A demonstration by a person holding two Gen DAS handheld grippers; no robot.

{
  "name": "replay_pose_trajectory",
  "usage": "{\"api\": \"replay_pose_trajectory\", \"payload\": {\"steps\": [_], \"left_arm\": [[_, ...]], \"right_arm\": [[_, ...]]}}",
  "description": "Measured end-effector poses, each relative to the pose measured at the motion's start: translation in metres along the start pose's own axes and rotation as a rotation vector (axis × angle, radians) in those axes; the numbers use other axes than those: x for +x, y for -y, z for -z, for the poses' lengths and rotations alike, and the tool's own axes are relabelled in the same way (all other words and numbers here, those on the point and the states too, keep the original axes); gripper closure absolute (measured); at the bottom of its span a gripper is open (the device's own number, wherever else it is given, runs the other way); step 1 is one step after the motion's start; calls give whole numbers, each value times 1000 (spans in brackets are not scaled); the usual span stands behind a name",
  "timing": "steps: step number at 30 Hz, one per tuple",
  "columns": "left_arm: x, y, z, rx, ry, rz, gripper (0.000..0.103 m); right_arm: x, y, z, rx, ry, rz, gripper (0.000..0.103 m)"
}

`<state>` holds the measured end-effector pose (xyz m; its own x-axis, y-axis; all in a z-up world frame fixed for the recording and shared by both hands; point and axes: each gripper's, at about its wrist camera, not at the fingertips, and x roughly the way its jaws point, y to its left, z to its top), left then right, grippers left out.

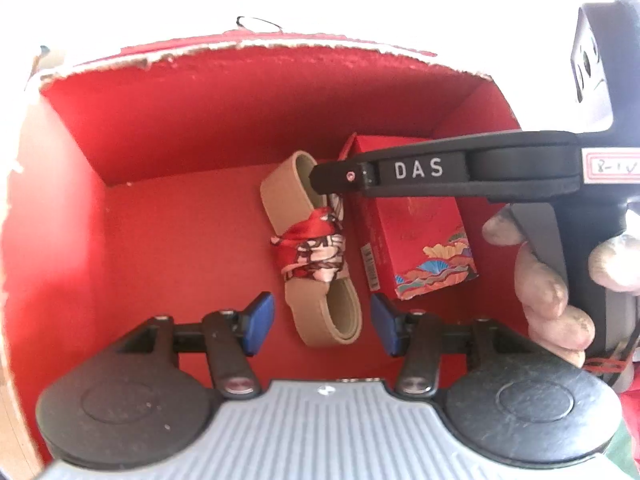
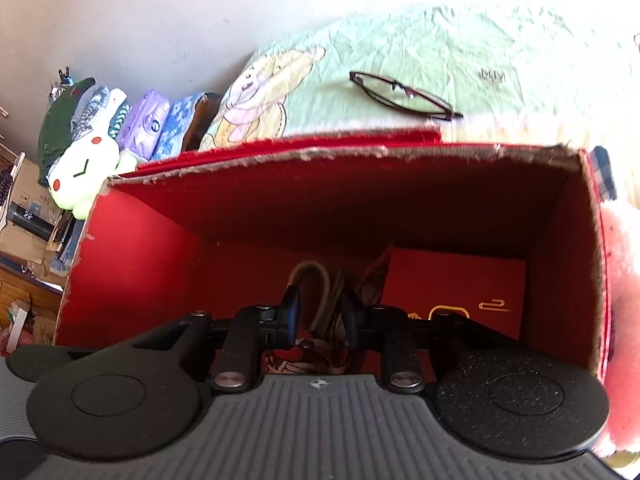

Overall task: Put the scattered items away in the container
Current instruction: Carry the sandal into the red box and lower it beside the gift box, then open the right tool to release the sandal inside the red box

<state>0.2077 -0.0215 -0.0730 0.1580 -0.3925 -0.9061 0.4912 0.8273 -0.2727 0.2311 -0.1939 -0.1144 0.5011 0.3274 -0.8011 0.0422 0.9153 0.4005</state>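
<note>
A red cardboard box [image 1: 168, 128] with torn rims lies open under both grippers. On its floor lie a tan belt tied with a red patterned scarf [image 1: 312, 248] and a small red decorated carton [image 1: 416, 236]. My left gripper [image 1: 322, 322] is open just above the belt's near loop, empty. My right gripper [image 2: 320, 308] reaches into the box from the right, fingers [image 1: 332, 174] over the belt's far end [image 2: 310, 276]; its jaws stand slightly apart and hold nothing. The carton [image 2: 452, 284] lies to its right. A pair of glasses [image 2: 404, 94] lies on the green sheet behind the box.
The box wall [image 2: 132, 256] rises on every side around both grippers. Beyond it are a pale green cartoon bedsheet [image 2: 460, 48], a white plush toy [image 2: 86, 168], folded clothes and packets [image 2: 148, 120] at the left, and a pink fluffy item [image 2: 620, 280] at the right.
</note>
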Motion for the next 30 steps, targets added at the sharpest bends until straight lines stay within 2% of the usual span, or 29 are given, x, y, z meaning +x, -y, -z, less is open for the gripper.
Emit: {"api": "replay_pose_trajectory", "payload": {"steps": [5,9,13,17,20,30], "left_arm": [[-7,0,8,4,33,-60,50],[-17,-1,16,10,59,-129,50],[-17,-6,19,-6,85,-171,50],[-24,3,7,-11,107,-223,49],[-27,6,11,-7,128,-271,41],[-35,15,17,-14,190,-365,41]], "right_arm": [[-14,-8,1,-44,49,48,76],[-24,-12,5,-37,54,39,76],[-32,-16,16,-50,77,76,76],[-33,-15,29,-27,91,86,76],[-34,-15,37,-10,106,101,76],[-51,-17,55,32,183,122,76]]}}
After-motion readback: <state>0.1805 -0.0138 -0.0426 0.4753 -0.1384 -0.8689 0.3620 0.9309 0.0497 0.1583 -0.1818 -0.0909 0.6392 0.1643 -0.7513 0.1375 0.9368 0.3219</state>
